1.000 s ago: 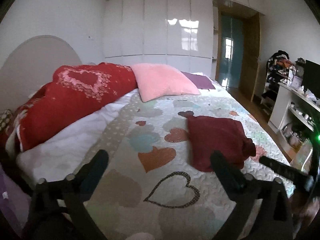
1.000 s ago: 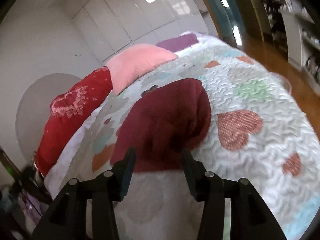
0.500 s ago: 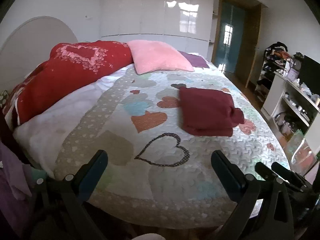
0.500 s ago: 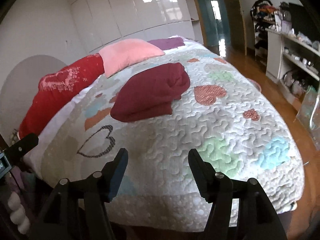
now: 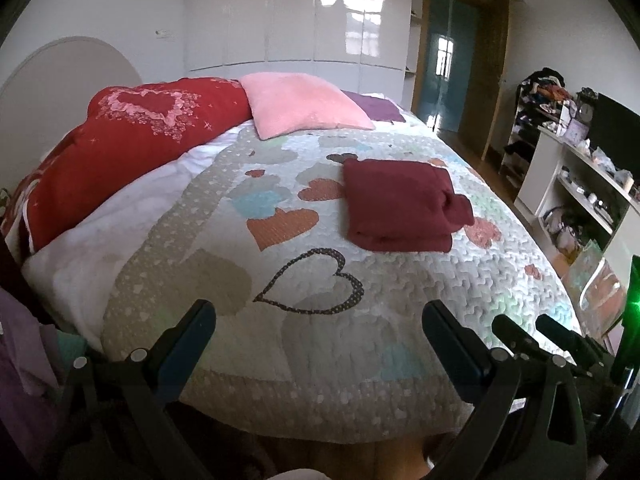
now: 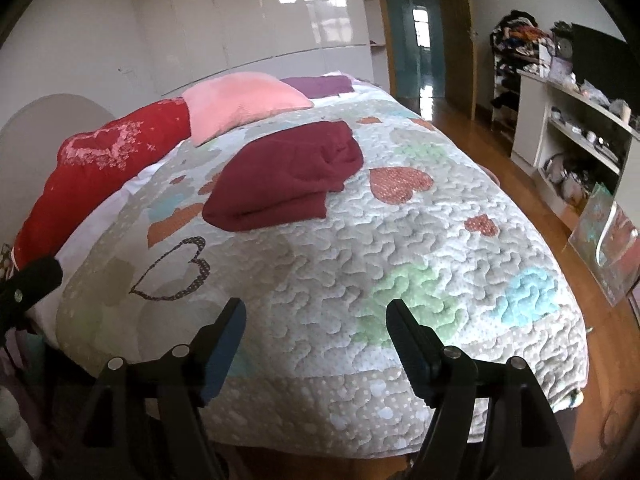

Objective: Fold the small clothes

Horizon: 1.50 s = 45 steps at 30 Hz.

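A folded dark red garment lies on the heart-patterned quilt in the middle of the bed; it also shows in the right wrist view. My left gripper is open and empty, held back over the foot edge of the bed, well short of the garment. My right gripper is open and empty, also back at the foot of the bed. The right gripper's fingers show at the lower right of the left wrist view.
A red heart pillow, a pink pillow and a purple cloth lie at the bed's head. White shelves with clutter and a dark screen stand on the right. A framed picture leans on the wooden floor.
Both grippers have pulled back from the garment to the foot of the bed. The right gripper's jaws have opened wider. The garment lies folded and untouched.
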Each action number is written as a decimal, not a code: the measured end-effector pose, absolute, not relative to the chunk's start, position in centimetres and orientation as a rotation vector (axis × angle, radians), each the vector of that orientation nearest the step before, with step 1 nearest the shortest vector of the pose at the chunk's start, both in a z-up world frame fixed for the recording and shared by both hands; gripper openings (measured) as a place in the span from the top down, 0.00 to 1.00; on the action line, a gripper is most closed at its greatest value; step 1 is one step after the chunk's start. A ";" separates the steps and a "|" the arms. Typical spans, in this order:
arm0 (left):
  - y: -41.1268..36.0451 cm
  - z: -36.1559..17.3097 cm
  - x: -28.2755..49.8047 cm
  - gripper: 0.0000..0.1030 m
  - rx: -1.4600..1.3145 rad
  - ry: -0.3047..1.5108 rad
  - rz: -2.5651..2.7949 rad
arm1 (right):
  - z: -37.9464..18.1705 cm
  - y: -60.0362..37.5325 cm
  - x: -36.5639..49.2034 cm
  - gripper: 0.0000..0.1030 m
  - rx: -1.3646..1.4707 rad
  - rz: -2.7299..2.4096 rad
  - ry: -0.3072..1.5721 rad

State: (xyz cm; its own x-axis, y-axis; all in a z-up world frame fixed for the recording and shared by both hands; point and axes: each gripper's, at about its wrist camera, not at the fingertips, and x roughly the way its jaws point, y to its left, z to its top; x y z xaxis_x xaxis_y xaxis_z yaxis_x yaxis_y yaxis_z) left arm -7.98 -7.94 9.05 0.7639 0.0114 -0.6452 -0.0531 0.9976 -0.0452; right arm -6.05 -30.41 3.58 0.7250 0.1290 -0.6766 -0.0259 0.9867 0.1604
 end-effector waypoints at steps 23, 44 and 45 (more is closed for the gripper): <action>-8.2 6.9 -7.2 0.00 -0.095 0.806 -0.018 | 2.3 -29.3 -6.3 0.22 0.125 0.105 0.786; -8.1 5.9 -6.7 0.00 -0.132 0.854 -0.049 | 1.9 -29.0 -6.2 0.20 0.107 0.104 0.797; -8.1 5.9 -6.7 0.00 -0.133 0.855 -0.049 | 1.8 -29.0 -6.2 0.20 0.107 0.104 0.798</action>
State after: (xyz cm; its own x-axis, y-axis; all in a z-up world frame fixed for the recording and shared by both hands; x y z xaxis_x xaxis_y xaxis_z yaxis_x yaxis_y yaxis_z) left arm -6.65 -8.10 5.87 0.6558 -0.0968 -0.7487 -0.0102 0.9905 -0.1369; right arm -6.16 -28.96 1.85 0.6934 0.1329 -0.7082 -0.0521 0.9895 0.1346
